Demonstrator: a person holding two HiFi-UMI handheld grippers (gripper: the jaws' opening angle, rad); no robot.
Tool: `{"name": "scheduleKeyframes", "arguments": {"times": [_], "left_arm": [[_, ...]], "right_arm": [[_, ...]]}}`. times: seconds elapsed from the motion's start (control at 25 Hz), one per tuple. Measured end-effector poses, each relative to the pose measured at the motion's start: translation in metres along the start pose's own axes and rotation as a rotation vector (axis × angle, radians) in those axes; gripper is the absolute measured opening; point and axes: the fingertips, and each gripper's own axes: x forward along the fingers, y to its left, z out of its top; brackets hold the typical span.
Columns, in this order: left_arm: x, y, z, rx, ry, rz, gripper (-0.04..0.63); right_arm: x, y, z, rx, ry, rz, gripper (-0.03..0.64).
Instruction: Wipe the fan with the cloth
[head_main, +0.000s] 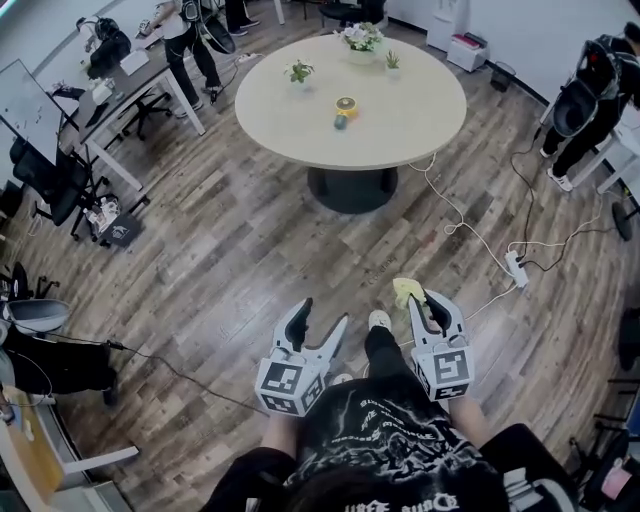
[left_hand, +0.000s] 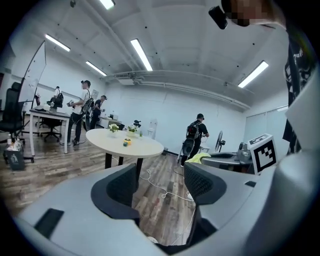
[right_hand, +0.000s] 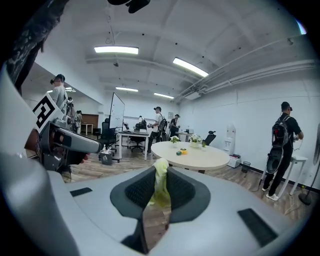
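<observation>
My right gripper (head_main: 418, 300) is shut on a yellow-green cloth (head_main: 406, 291), which sticks up between its pads (right_hand: 177, 190) in the right gripper view. Beside it my left gripper (head_main: 321, 317) is open, with only floor showing between its jaws. Both are held low in front of the person's body, over the wooden floor. A standing fan (left_hand: 220, 141) shows far off in the left gripper view, next to a person with a backpack. Ahead stands a round table (head_main: 400, 130) bearing a small yellow round object (head_main: 346, 105), too small to identify.
Small potted plants (head_main: 361, 38) stand on the table's far side. A power strip (head_main: 516, 268) and white cables lie on the floor to the right. Desks (head_main: 120, 100) and office chairs (head_main: 45, 180) line the left side. Several people stand at the room's edges.
</observation>
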Motion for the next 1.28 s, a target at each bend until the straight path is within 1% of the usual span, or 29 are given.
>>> {"name": "scheduleKeyframes", "arguments": {"times": [0.16,0.28,0.36,0.48,0.56,0.64,0.76,0.88,1.16,1.28], "left_arm": [[0.042,0.018,0.012,-0.025,-0.010,0.031,0.325],[0.076,0.032,0.020,-0.046,0.010,0.067,0.325],[0.102,0.038,0.028,-0.023,0.027,0.084,0.325],[0.141,0.039,0.035,0.044,0.075,0.085,0.325],[0.164,0.041,0.036,0.070,0.101,0.097,0.325],[0.184,0.044,0.040,0.053,0.100,0.117,0.325],[0.210,0.050,0.048,-0.009,0.070,0.150,0.325],[0.235,0.054,0.054,-0.074,0.046,0.148,0.325],[0.272,0.071,0.071,-0.105,0.028,0.191,0.325],[0.284,0.081,0.074,-0.120,0.029,0.190,0.325]], "right_arm": [[0.046,-0.024,0.003,-0.010,0.016,0.059,0.071],[0.080,-0.047,0.011,-0.012,0.020,0.092,0.071],[0.104,-0.067,0.017,-0.026,0.020,0.105,0.071],[0.137,-0.092,0.023,-0.029,0.026,0.146,0.071],[0.154,-0.105,0.025,-0.031,0.033,0.173,0.071],[0.168,-0.118,0.028,-0.029,0.031,0.196,0.071],[0.186,-0.136,0.031,-0.024,0.027,0.220,0.071],[0.200,-0.153,0.029,-0.019,0.028,0.235,0.071],[0.229,-0.177,0.033,0.020,0.028,0.236,0.071],[0.240,-0.180,0.034,0.038,0.031,0.233,0.072]]}}
